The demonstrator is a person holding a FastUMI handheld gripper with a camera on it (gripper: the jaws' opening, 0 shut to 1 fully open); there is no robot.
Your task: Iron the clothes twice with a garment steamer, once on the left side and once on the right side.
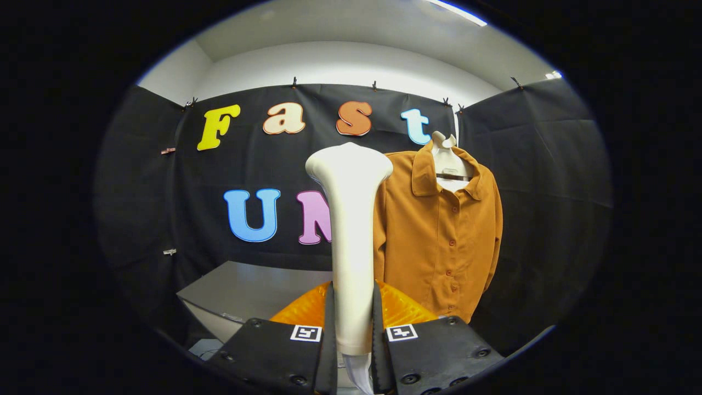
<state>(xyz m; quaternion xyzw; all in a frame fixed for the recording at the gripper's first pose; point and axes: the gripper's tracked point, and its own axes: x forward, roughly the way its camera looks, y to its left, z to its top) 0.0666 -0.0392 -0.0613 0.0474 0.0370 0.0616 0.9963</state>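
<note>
The gripper is closed to a narrow gap, its two black fingers pressing from either side on the handle of the white plastic garment steamer, which stands upright between them. The steamer's handle rises straight to a broad flared head; which way the steam plate faces cannot be told. Its lower end is cut off between the fingers, where a pale hose or cord begins. Just behind the fingers bulges a ribbed orange translucent piece, mostly hidden by them. Beyond, to the left, lies a grey counter. Farther off, right of the steamer, a rust-orange button-front shirt with a collar hangs on a pale hanger against the black cloth wall; the steamer hides one sleeve side of the shirt
</note>
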